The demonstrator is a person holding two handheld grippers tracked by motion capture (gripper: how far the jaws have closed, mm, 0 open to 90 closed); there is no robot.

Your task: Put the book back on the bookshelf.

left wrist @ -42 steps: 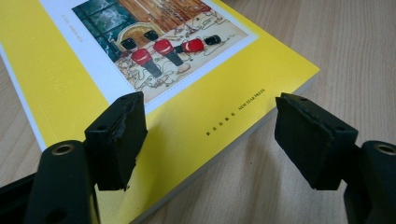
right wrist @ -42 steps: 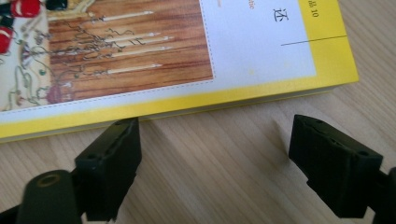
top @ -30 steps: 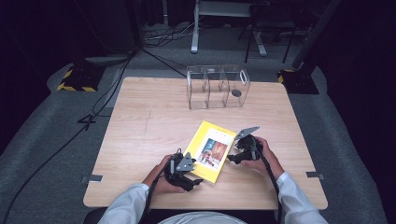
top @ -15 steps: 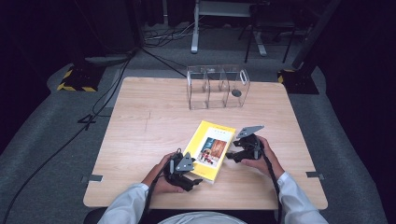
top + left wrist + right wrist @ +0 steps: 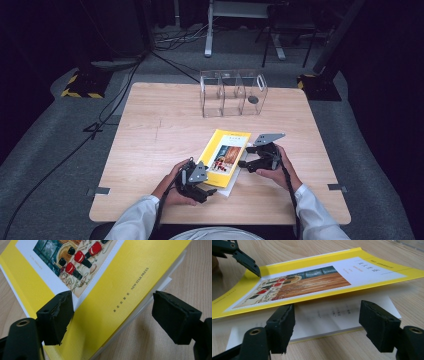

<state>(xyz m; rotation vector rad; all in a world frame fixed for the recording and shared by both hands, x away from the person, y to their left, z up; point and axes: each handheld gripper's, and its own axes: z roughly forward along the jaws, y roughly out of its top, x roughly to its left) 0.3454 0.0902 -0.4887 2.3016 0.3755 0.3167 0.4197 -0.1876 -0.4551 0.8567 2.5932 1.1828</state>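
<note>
On the wooden table point(image 5: 150, 130), at the near left, the left gripper point(image 5: 200, 187) sits at the near corner of a yellow paperback book point(image 5: 223, 156); its jaws stand spread and have just been opening, one pad point(image 5: 56, 315) over the cover beside the printed picture, the other pad point(image 5: 175, 315) out over bare wood, so nothing is pinched; judging by this, it is there to steady the spine side rather than carry the book. The book lies near the person's edge, between the two hands, its front cover point(image 5: 317, 282) lifted off the white pages point(image 5: 332, 315), probably because it is being opened. To the right, the right gripper point(image 5: 248, 165) faces the book's open edge at table level; its jaws have also just been opening and stand apart, with the page block ahead of them and no pad pressing on it; that low approach suits slipping under the raised cover. Far back stands a clear acrylic divider rack point(image 5: 232, 92), empty apart from a small dark disc point(image 5: 253, 99), well apart from the book.
</note>
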